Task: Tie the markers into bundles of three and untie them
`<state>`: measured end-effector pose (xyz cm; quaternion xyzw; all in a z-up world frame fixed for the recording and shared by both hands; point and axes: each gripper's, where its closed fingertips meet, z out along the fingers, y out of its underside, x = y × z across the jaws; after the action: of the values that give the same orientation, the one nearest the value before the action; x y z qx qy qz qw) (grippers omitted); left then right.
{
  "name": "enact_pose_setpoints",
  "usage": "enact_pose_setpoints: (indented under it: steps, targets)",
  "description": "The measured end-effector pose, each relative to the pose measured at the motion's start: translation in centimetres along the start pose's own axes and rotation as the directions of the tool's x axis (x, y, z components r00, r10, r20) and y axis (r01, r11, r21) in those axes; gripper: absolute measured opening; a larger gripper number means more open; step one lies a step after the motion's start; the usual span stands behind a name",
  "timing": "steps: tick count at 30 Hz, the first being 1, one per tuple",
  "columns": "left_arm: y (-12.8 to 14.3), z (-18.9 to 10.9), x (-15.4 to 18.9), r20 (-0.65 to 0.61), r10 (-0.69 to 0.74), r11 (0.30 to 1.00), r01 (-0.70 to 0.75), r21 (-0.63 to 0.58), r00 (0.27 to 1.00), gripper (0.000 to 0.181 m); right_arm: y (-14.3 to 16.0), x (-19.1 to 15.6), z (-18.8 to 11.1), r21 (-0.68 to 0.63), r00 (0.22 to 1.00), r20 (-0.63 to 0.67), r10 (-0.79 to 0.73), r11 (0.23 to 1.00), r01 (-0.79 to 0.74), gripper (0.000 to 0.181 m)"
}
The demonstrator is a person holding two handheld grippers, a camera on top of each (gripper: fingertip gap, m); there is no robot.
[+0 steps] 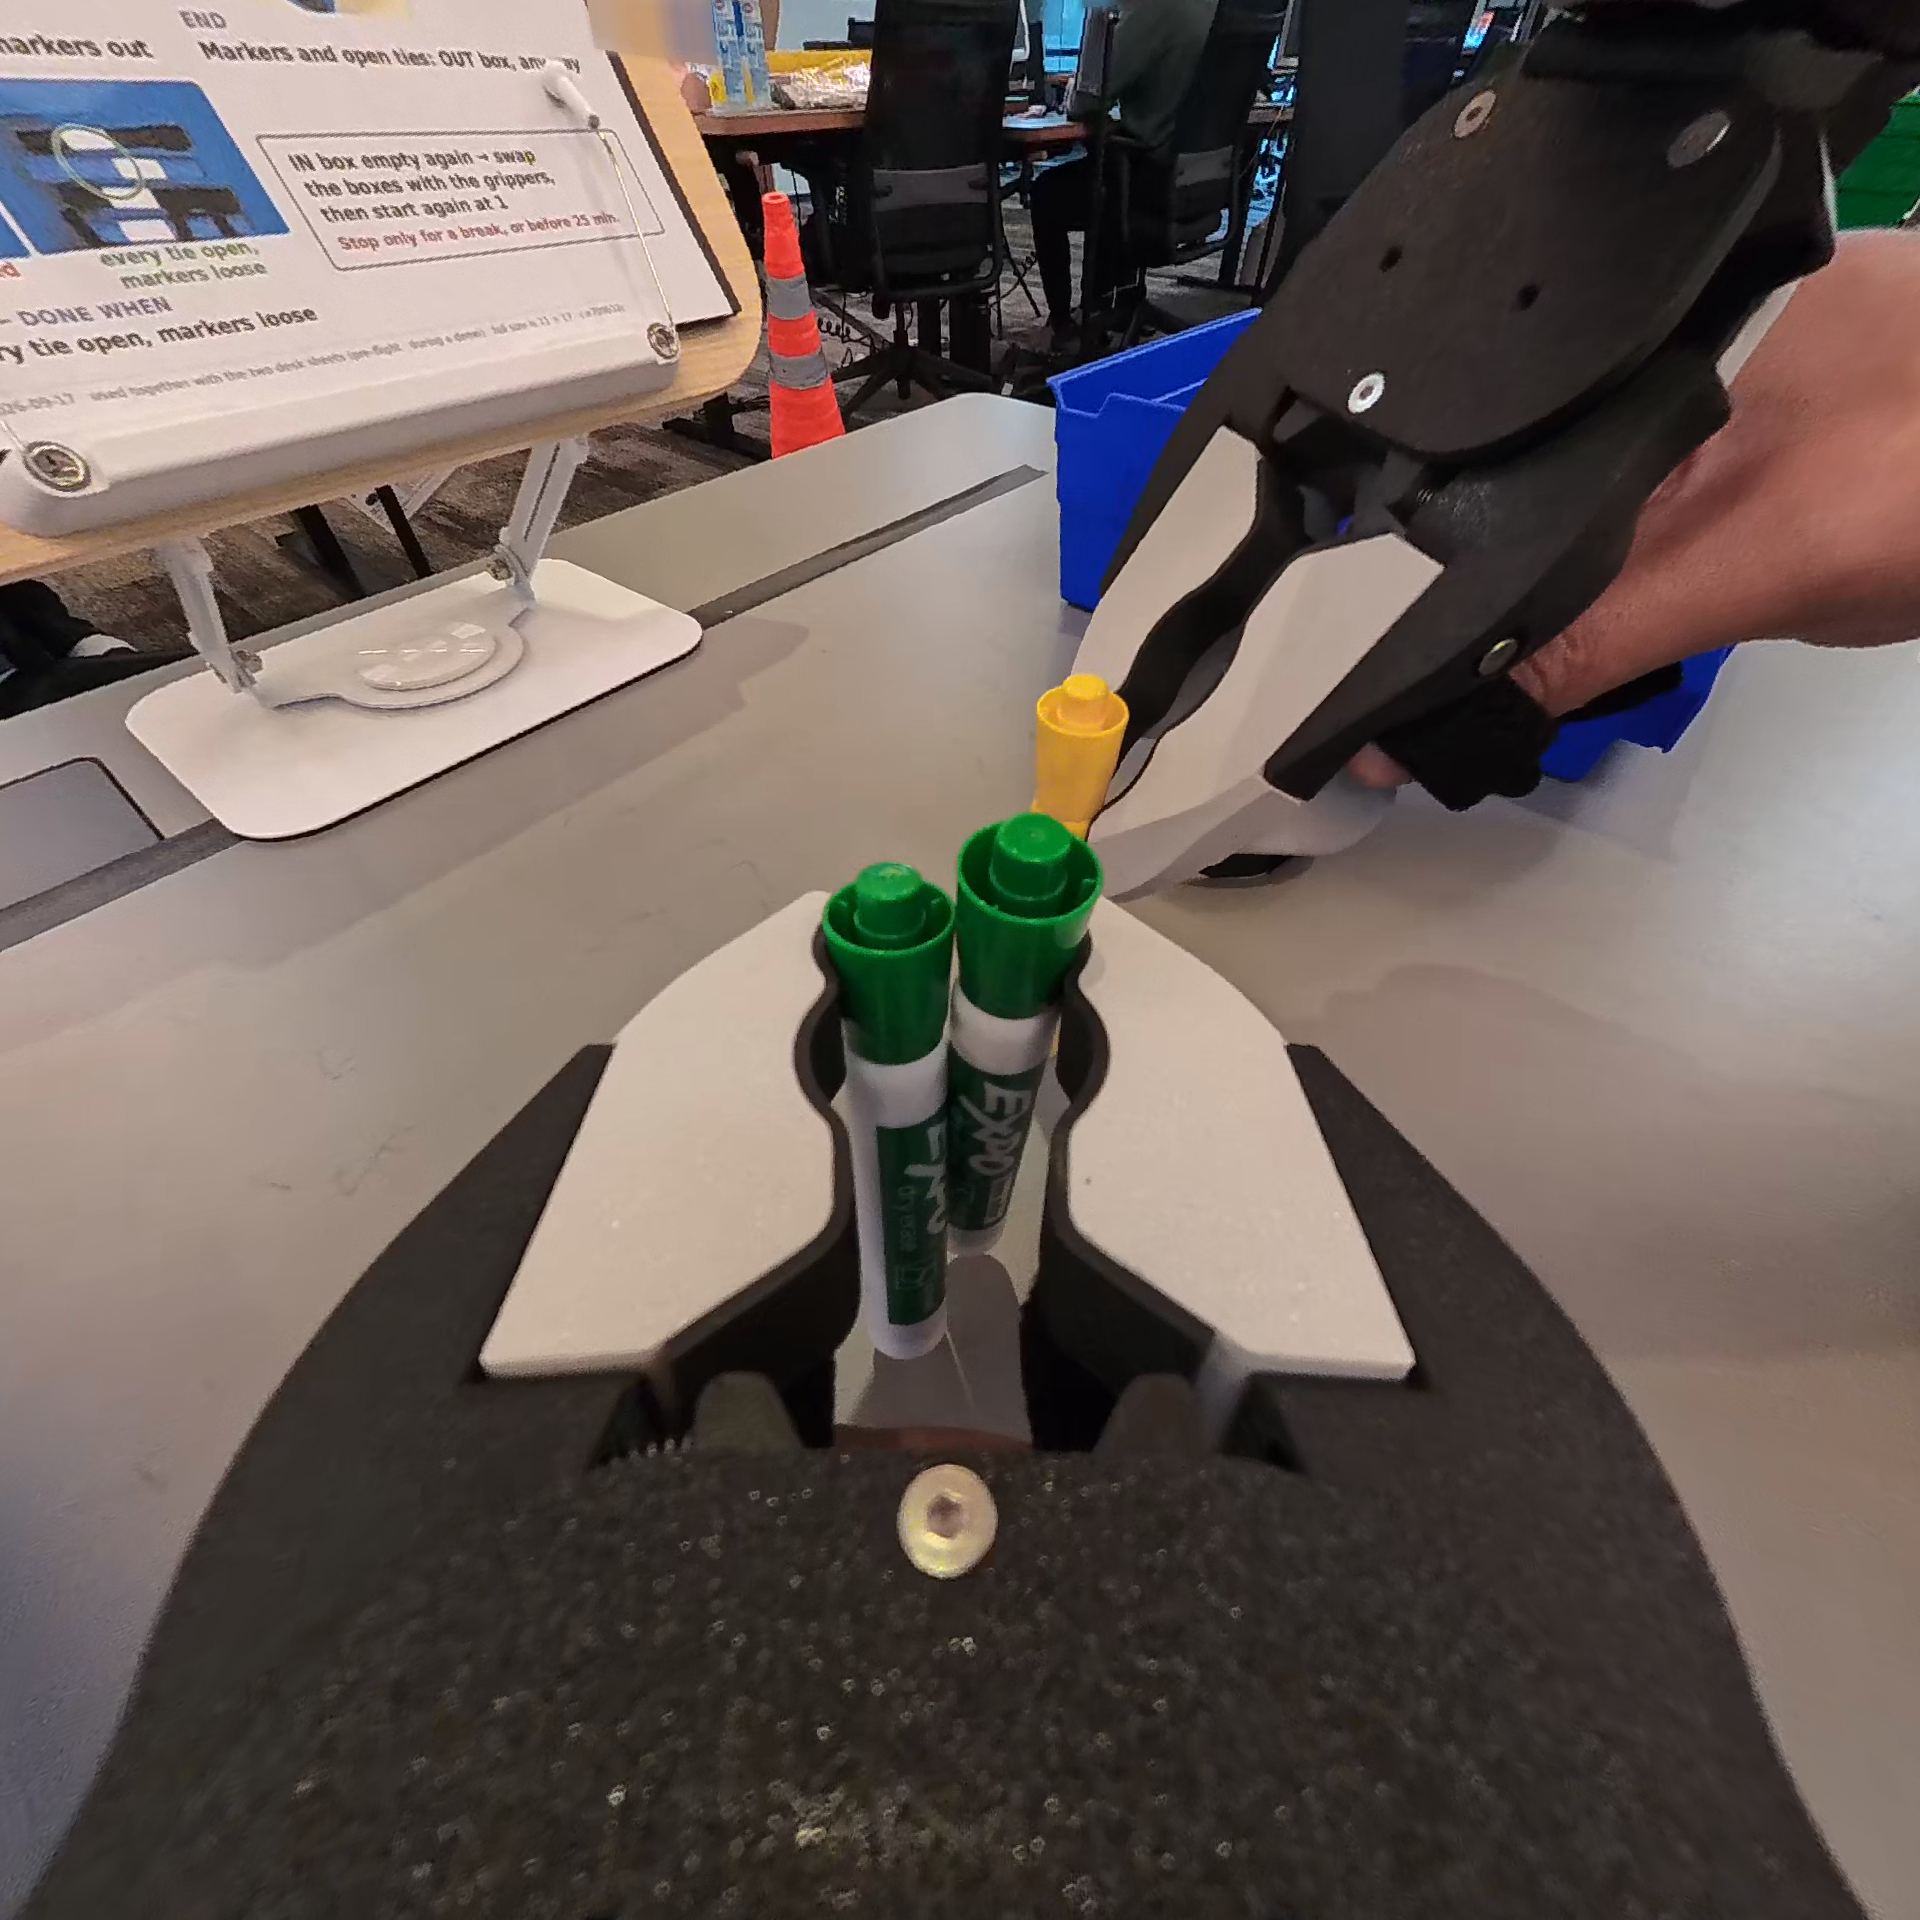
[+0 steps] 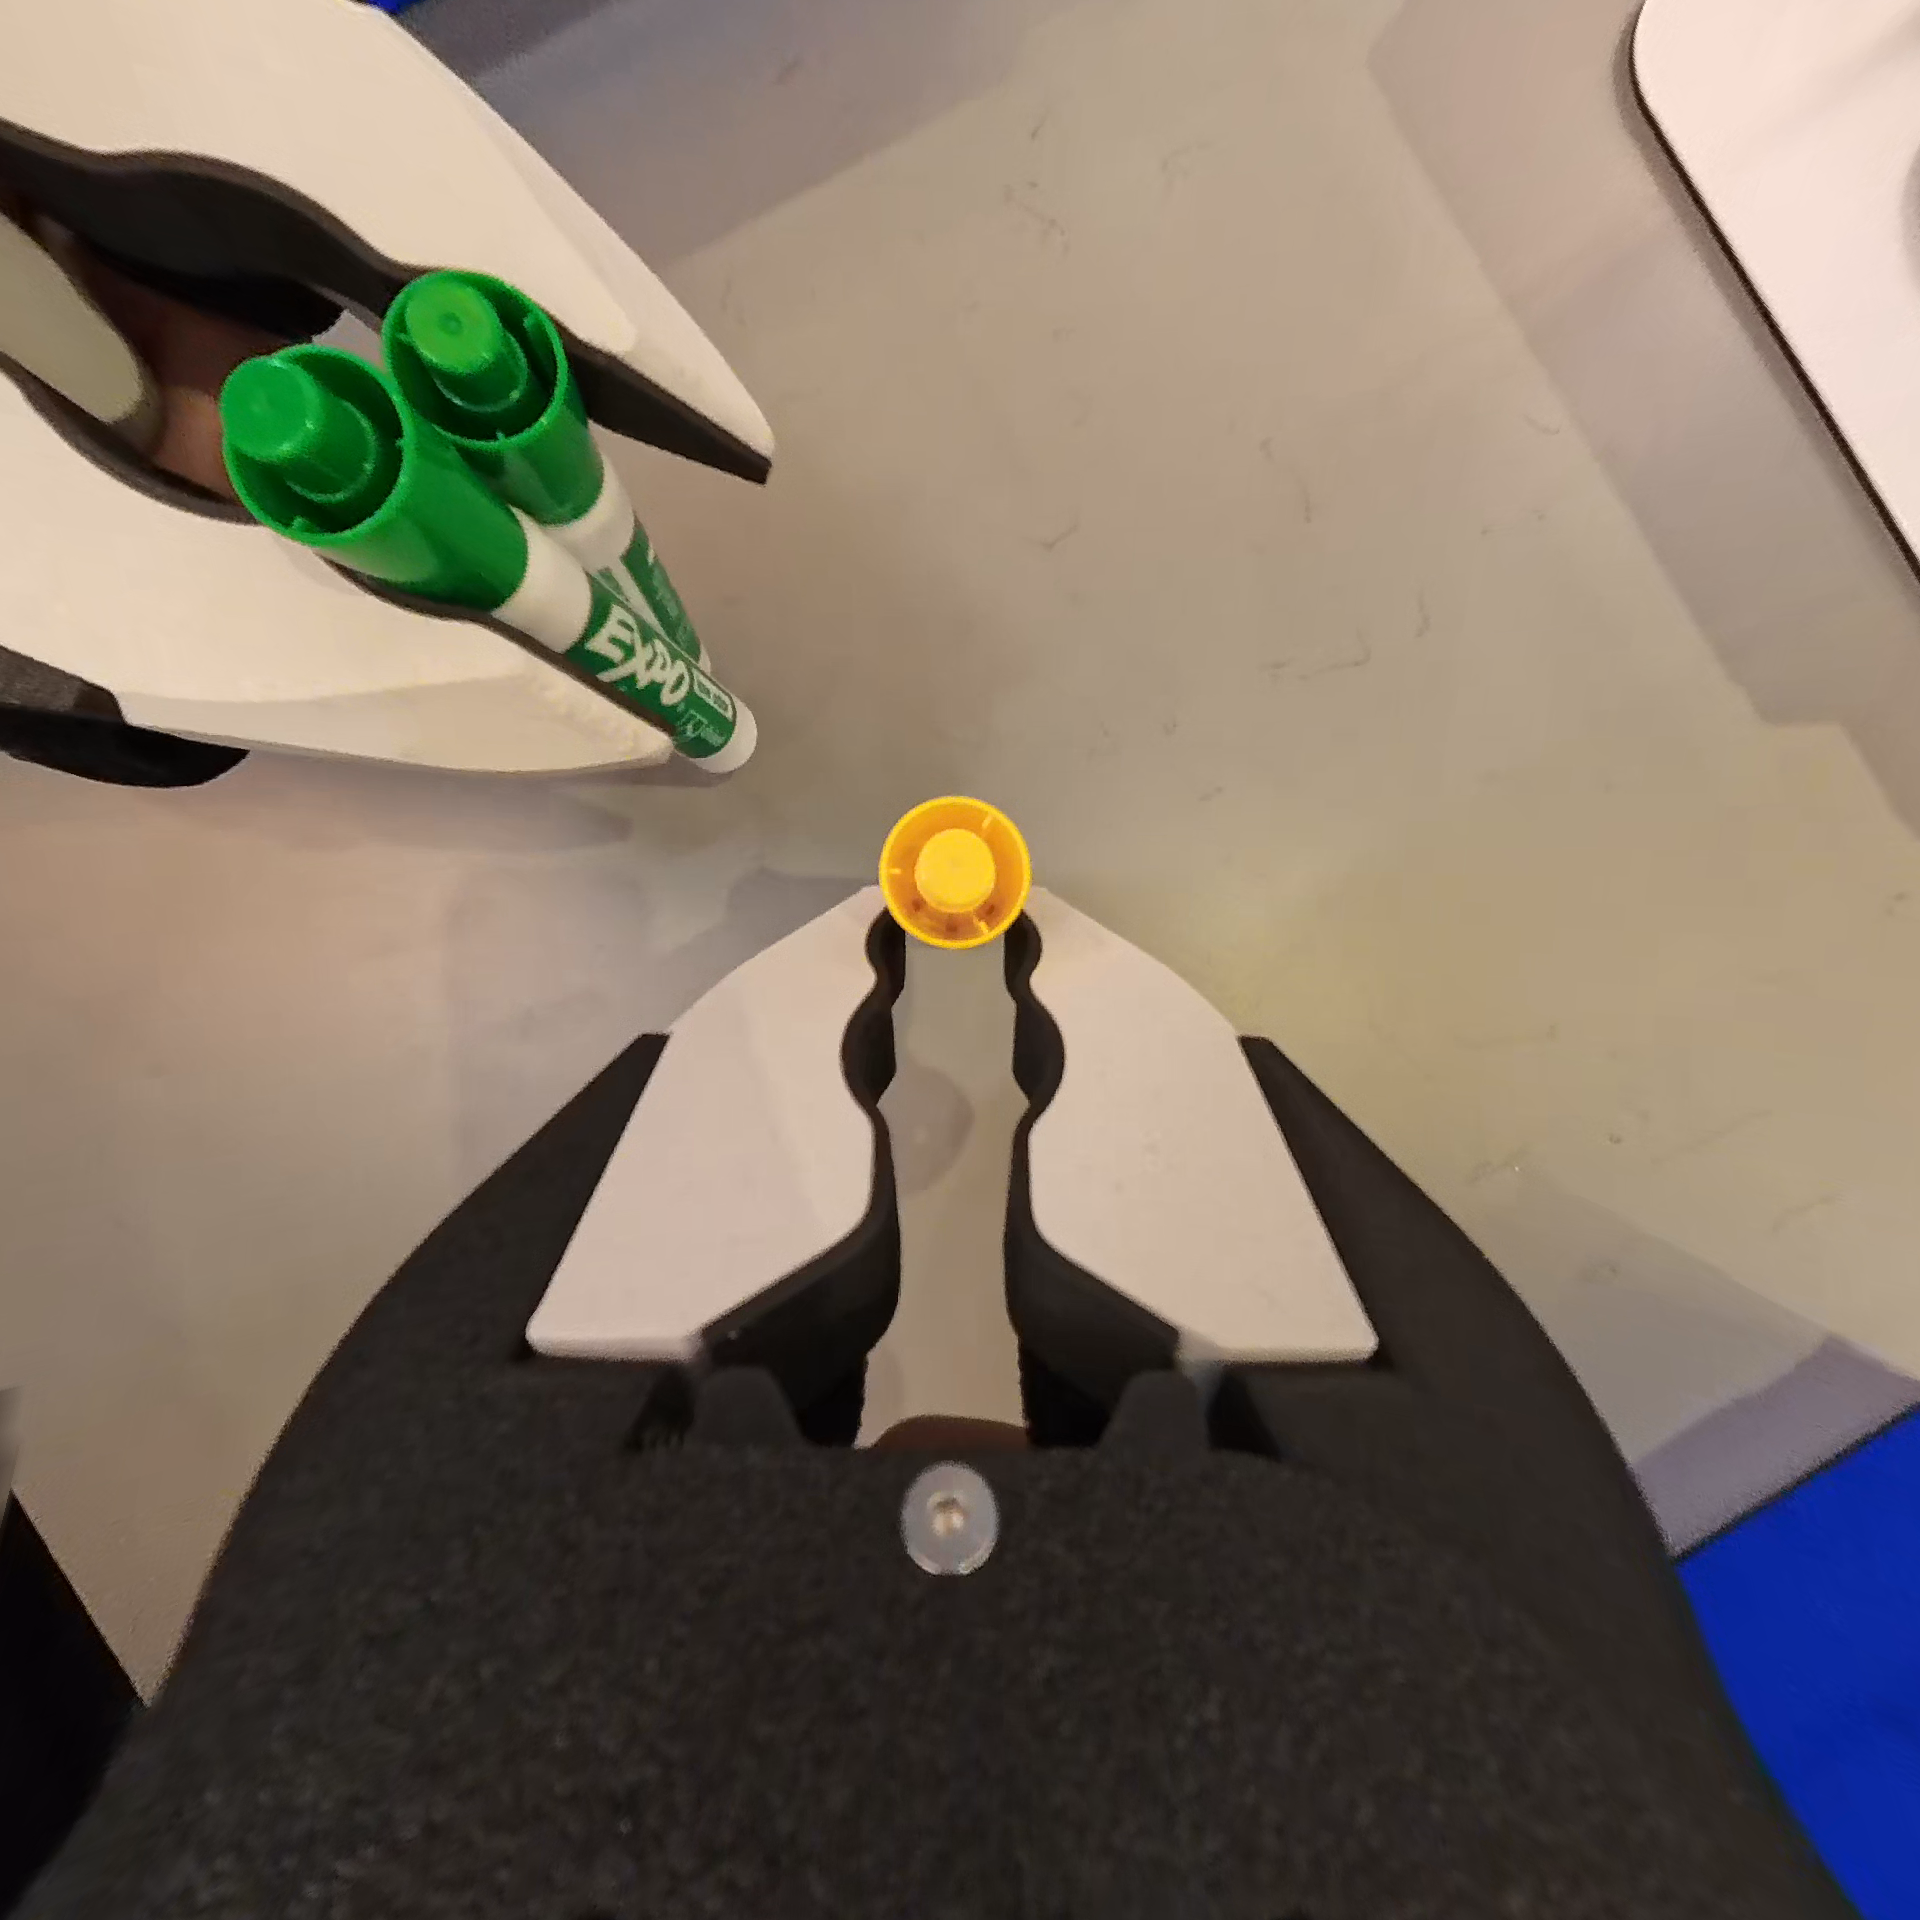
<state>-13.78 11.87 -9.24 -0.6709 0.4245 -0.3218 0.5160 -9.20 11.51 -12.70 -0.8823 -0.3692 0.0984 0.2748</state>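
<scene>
Holding two green markers [image 1: 956, 1039] upright, my left gripper [image 1: 951, 997] is clamped on them at frame centre. Just beyond, upper right, my right gripper [image 2: 954, 935] pinches a yellow marker [image 1: 1078, 753], also upright, parallel and nearly touching the green markers.

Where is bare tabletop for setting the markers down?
Free: left of the left claw, before the white stand base; and right of it, below the blue bin. Crowded: the middle, where green markers, yellow marker and right claw meet.
</scene>
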Motion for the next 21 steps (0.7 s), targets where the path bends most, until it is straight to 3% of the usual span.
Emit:
enact_pose_setpoints:
  steps: [15,21]
  targets:
    - [0.3,0.0,0.2,-0.007,0.007,1.000,-0.007,-0.009,1.000,0.037,0.1,0.4,-0.8,0.049,1.000,-0.023,0.003,0.999,-0.002,0.034]
    - [0.4,-0.1,0.6,-0.025,0.012,1.000,-0.013,-0.013,1.000,0.037,2.7,0.6,-4.3,0.229,0.995,-0.085,0.055,0.973,-0.034,0.039]
